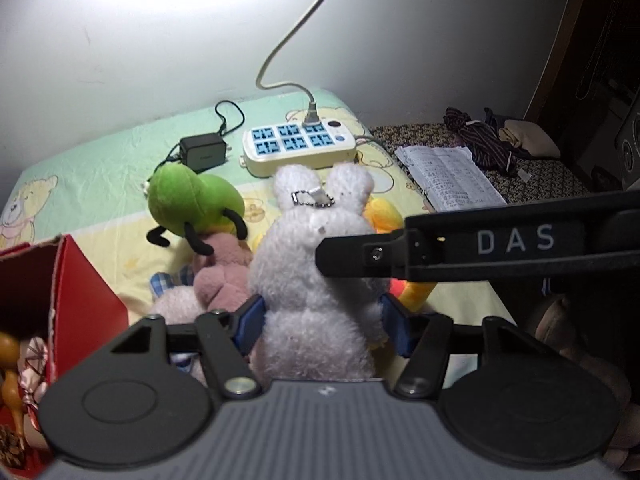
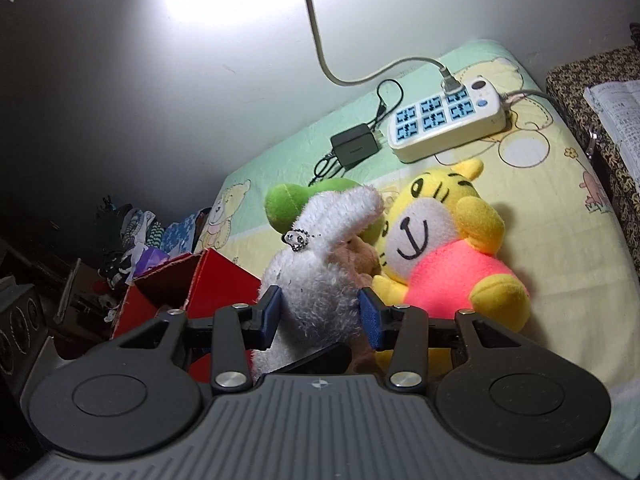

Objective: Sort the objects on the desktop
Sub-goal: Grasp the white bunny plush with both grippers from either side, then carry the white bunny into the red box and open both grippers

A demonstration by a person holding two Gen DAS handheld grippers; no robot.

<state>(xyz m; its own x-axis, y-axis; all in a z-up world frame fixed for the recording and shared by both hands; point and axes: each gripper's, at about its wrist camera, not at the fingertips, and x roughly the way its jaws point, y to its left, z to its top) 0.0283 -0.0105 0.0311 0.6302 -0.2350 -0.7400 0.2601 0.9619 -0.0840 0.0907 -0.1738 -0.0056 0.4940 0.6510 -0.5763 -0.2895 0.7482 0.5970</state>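
- While both grippers flank it, white bunny plush [image 1: 316,280] sits on the bedsheet [image 1: 100,168] among other toys.
- left gripper [image 1: 322,322]: blue pads pressed into bunny's body, clamped.
- right gripper [image 2: 320,316]: pads squeezing same bunny.
- yellow tiger plush [image 2: 448,248] touching bunny; red box [image 2: 208,284] just beside.
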